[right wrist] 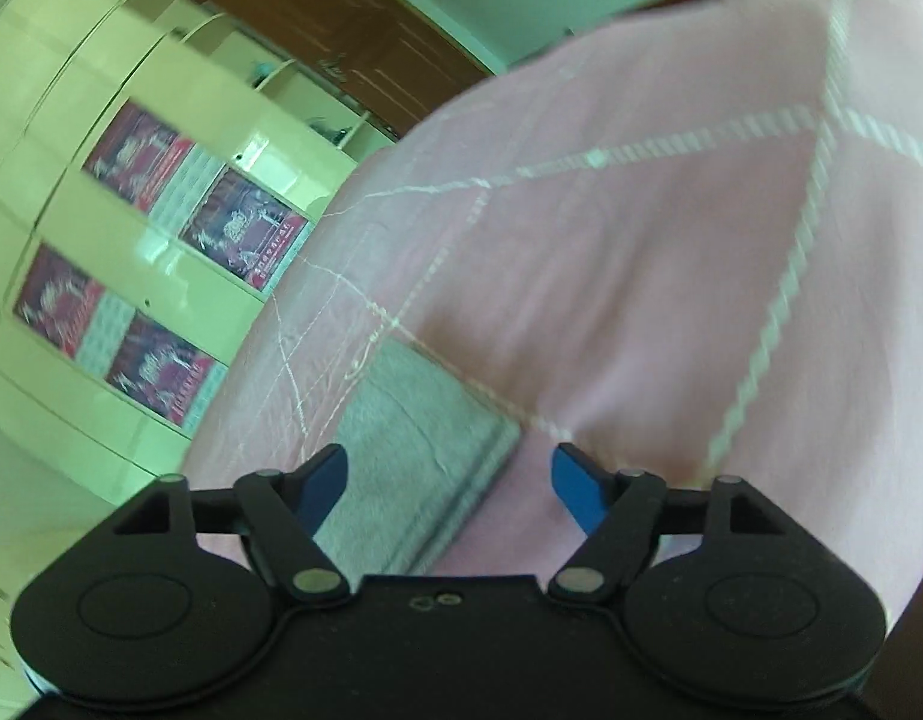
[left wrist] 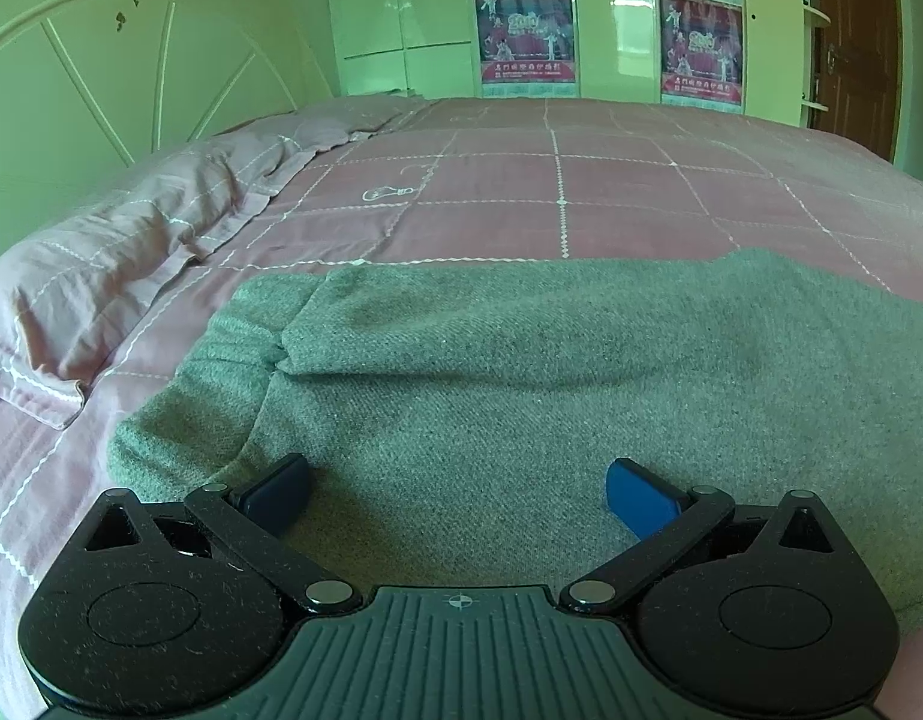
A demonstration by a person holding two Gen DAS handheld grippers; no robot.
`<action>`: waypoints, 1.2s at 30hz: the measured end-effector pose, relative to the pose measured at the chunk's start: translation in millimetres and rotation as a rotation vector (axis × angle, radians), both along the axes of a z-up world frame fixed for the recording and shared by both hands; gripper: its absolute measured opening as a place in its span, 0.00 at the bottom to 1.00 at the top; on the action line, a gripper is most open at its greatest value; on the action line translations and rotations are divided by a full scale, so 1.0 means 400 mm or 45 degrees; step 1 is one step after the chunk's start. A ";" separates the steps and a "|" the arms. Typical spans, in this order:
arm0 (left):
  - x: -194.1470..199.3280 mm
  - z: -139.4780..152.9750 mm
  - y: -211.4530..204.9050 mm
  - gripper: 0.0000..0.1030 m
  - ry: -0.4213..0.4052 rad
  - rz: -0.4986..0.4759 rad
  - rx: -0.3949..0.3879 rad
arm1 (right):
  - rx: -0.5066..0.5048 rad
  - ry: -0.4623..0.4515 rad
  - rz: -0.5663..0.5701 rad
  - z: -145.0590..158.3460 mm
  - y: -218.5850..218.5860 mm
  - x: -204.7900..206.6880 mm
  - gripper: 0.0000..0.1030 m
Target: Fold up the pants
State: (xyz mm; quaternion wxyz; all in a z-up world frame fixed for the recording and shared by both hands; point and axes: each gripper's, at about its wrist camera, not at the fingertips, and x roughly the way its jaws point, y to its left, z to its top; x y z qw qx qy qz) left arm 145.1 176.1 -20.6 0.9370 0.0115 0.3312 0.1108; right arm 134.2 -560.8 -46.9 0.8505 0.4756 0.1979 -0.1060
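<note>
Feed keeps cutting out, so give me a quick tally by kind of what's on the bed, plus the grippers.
Grey pants: 1
Pillows: 1
Pink checked bedspread: 1
Grippers: 2, left gripper and right gripper, both open, nothing held
Total: 5

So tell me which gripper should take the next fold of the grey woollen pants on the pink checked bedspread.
Probably left. The left gripper hovers open, squarely over the grey woollen pants. The right gripper is open too, but tilted, over one pants end and mostly pink checked bedspread.
</note>
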 end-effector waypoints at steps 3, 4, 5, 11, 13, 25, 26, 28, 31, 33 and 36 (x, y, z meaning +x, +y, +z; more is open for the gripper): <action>-0.009 -0.003 -0.005 1.00 -0.018 -0.006 0.021 | 0.099 -0.045 0.019 -0.025 0.000 0.009 0.52; -0.012 -0.004 -0.008 1.00 -0.023 -0.009 0.028 | 0.110 -0.041 0.036 -0.026 0.000 0.020 0.52; -0.013 -0.003 -0.008 1.00 -0.022 -0.009 0.027 | 0.111 -0.018 0.057 -0.028 0.000 0.039 0.52; -0.013 0.000 -0.010 1.00 -0.013 0.000 0.024 | 0.095 0.096 0.100 -0.023 0.013 0.086 0.03; -0.014 0.001 -0.010 1.00 -0.012 -0.002 0.026 | -0.012 0.033 0.126 0.027 0.034 0.071 0.02; -0.014 -0.006 -0.004 1.00 -0.028 -0.011 0.022 | -0.012 0.152 0.001 -0.037 0.051 0.046 0.03; -0.017 -0.008 -0.006 1.00 -0.036 -0.011 0.030 | -0.016 0.151 0.012 -0.037 0.052 0.047 0.04; -0.022 0.011 -0.022 1.00 -0.028 0.025 0.041 | 0.004 0.144 0.039 -0.033 0.044 0.042 0.10; -0.097 0.080 -0.078 1.00 -0.231 -0.037 -0.135 | 0.020 0.134 0.078 -0.020 0.033 0.027 0.22; -0.138 0.098 -0.144 1.00 -0.286 -0.106 -0.175 | -0.002 0.112 0.068 -0.006 0.041 0.011 0.36; -0.138 0.062 -0.241 1.00 -0.178 -0.218 -0.069 | -0.034 0.086 0.070 0.009 0.062 -0.001 0.53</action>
